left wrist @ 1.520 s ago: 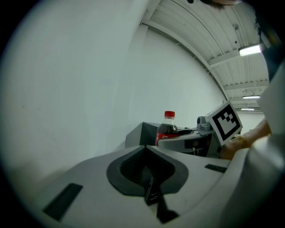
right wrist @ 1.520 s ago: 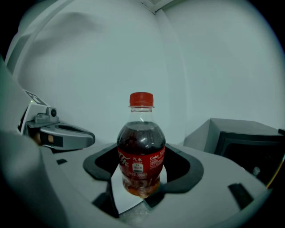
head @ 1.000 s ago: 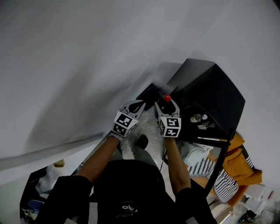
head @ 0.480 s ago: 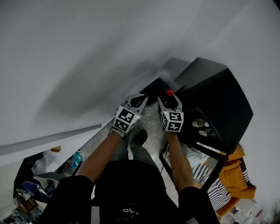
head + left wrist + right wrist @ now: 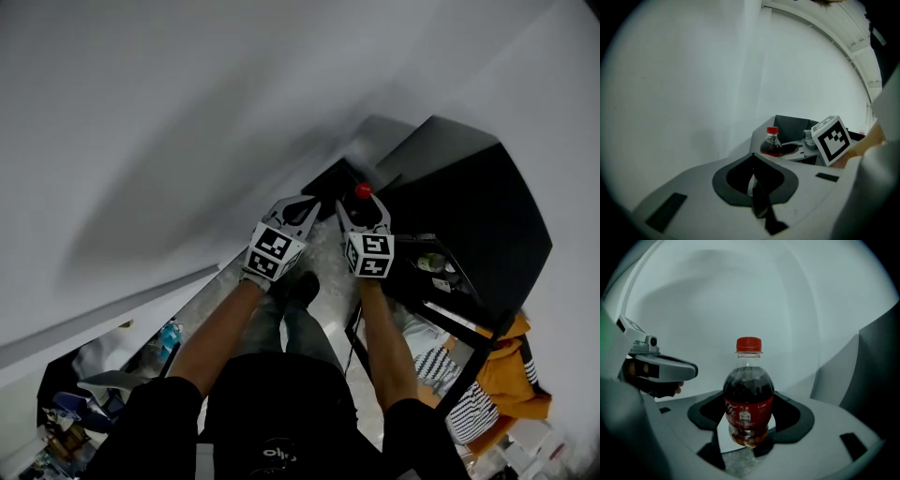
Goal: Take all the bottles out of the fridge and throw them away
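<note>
Upright, the cola bottle (image 5: 748, 416) holds dark liquid (image 5: 748, 386)

Pretty sure I'm standing in a lived-in room at somebody's home. Plain white walls (image 5: 187, 112) meet in a corner, and a small black fridge (image 5: 469, 197) stands there with odds and ends on its shelf (image 5: 433, 264). An orange garment (image 5: 517, 375) and some striped fabric (image 5: 469, 405) are heaped right beside it. There's a jumble of household clutter (image 5: 84, 398) along the wall and a speckled floor (image 5: 323, 262) underfoot.
</note>
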Action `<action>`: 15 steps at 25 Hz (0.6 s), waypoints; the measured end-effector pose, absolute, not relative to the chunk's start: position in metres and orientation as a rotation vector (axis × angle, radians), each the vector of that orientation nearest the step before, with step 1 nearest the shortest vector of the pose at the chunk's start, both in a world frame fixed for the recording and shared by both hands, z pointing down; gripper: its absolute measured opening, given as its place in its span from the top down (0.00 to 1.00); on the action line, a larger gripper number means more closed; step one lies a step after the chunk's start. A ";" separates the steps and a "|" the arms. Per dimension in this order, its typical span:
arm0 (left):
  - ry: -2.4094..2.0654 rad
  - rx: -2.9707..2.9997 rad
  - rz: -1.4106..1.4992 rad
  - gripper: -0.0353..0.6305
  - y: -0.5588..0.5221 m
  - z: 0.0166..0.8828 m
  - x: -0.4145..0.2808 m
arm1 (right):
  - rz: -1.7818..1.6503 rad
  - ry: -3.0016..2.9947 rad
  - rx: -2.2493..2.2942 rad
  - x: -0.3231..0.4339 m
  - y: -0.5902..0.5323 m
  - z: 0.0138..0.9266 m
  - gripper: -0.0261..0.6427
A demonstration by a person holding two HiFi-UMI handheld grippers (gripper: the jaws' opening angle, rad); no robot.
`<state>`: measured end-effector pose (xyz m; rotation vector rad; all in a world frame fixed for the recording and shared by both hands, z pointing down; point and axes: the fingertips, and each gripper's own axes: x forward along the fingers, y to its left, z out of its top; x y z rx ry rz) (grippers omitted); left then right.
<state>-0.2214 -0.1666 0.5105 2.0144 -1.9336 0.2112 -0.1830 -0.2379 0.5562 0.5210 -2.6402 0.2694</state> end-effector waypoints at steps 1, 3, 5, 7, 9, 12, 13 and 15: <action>-1.926 2.013 0.212 0.94 -0.168 0.514 -0.222 | 0.271 -2.638 0.523 -0.184 -0.239 0.559 0.51; -1.914 2.012 0.212 0.94 -0.171 0.522 -0.224 | 0.279 -2.634 0.529 -0.186 -0.241 0.567 0.51; -1.896 2.013 0.217 0.94 -0.176 0.533 -0.226 | 0.292 -2.630 0.538 -0.188 -0.244 0.578 0.51; -1.873 2.012 0.217 0.94 -0.180 0.546 -0.226 | 0.304 -2.623 0.547 -0.188 -0.247 0.592 0.51; -1.856 2.008 0.217 0.94 -0.185 0.561 -0.227 | 0.305 -2.618 0.549 -0.190 -0.251 0.607 0.51; -1.827 2.013 0.225 0.94 -0.192 0.587 -0.229 | 0.304 -2.616 0.559 -0.194 -0.256 0.629 0.51; -1.815 2.012 0.223 0.94 -0.194 0.597 -0.230 | 0.306 -2.614 0.565 -0.195 -0.259 0.637 0.51; -1.796 2.005 0.219 0.94 -0.198 0.617 -0.231 | 0.306 -2.609 0.574 -0.198 -0.264 0.652 0.51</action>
